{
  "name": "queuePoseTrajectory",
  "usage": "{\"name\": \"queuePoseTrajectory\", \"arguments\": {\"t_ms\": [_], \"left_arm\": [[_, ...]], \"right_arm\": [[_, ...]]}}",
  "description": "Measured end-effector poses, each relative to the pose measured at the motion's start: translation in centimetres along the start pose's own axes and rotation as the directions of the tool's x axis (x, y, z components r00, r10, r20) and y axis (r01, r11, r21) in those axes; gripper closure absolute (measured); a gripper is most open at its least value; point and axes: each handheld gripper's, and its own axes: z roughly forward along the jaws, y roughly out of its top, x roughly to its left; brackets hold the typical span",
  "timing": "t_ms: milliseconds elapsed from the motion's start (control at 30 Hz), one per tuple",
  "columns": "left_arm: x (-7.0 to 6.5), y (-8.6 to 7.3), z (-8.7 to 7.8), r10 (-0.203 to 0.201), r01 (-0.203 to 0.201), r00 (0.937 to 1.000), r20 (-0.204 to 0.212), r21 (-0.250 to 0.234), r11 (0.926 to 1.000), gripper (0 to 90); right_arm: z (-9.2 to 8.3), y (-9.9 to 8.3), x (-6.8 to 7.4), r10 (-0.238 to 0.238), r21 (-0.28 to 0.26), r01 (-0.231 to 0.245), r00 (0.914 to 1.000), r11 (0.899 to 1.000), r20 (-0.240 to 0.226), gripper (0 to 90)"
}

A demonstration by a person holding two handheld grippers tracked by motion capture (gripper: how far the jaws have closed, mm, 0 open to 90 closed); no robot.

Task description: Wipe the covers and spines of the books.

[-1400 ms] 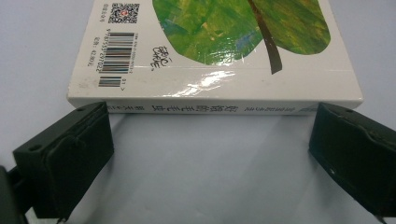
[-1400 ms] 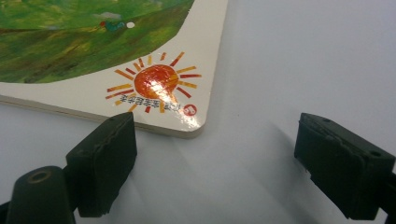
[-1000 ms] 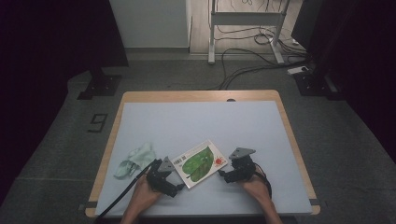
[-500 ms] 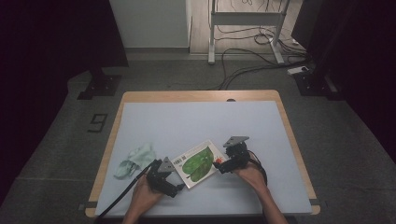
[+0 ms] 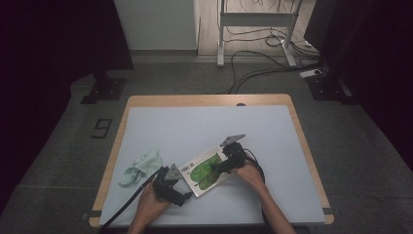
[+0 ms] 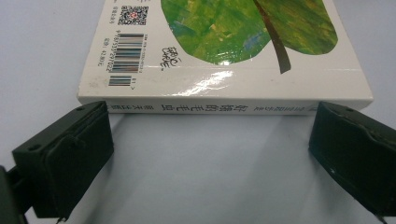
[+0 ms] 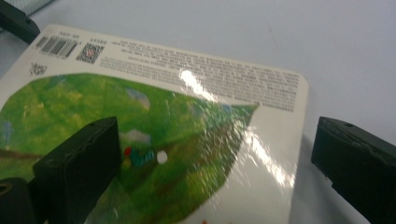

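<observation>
Nearest: L gripper (image 5: 181,195) sits at the table's near edge, jaws spread wide w/ nothing between, lined up on the spine of the book (image 5: 204,168); probably bracing it or readying a pinch. Book lies flat, back cover up (green leaf, barcodes), near-centre of the table (image 5: 272,195). R gripper (image 5: 220,168) hangs over the book's far-right corner; its jaws have just been opening and stand wide, cover beneath them, no grip. Pale green cloth (image 5: 141,166) well apart to the left, prob. set aside. Surface: pale blue-grey mat, wood rim. Beyond: grey floor, cables (image 5: 253,68), white frame legs, dark surrounds.
</observation>
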Motion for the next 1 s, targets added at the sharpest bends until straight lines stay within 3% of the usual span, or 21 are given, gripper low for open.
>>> {"name": "queuePoseTrajectory", "arguments": {"t_ms": [100,433,1000], "left_arm": [[0.0,0.0,0.0,0.0,0.0,1.0,0.0,0.0,1.0,0.0],[0.0,0.0,0.0,0.001,-0.001,1.0,-0.001,0.0,1.0,0.0],[0.0,0.0,0.0,0.001,-0.001,1.0,-0.002,0.0,1.0,0.0]], "right_arm": [[0.6,0.4,-0.1,0.009,-0.002,-0.009,0.9997,1.0,-0.022,0.7],[1.2,1.2,-0.3,0.023,-0.003,-0.023,0.9994,1.0,-0.024,1.4],[-0.8,1.4,-0.1,0.07,-0.07,-0.074,0.9956,0.995,-0.063,2.2]]}}
